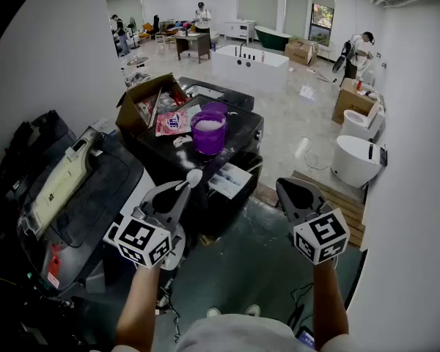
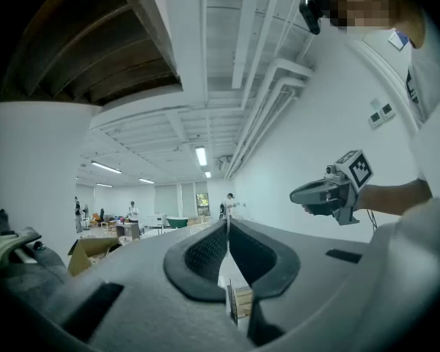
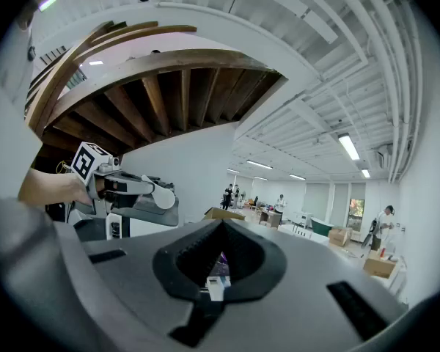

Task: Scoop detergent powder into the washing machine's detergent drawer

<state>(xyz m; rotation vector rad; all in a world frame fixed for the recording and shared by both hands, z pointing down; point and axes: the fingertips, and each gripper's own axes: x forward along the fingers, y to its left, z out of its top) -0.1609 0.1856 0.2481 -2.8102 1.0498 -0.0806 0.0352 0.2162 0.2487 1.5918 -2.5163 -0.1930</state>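
A purple tub (image 1: 209, 132) of white powder stands on a black machine top (image 1: 242, 127) ahead of me. My left gripper (image 1: 185, 190) is held in the air short of the tub, shut on a white scoop (image 1: 193, 177) whose bowl sticks out past the jaw tips. From the right gripper view the scoop (image 3: 161, 195) shows as a round white bowl on the left gripper (image 3: 170, 210). My right gripper (image 1: 286, 187) hovers level with it to the right, shut with nothing in it. A dark washing machine (image 1: 95, 196) with a cream tray-like part (image 1: 62, 182) lies at my left.
A pink detergent bag (image 1: 174, 122) and an open cardboard box (image 1: 143, 103) sit beside the tub. White bathtubs (image 1: 356, 160) and boxes stand along the right wall. People move about at the far end of the room. A wooden pallet (image 1: 345, 200) lies on the floor.
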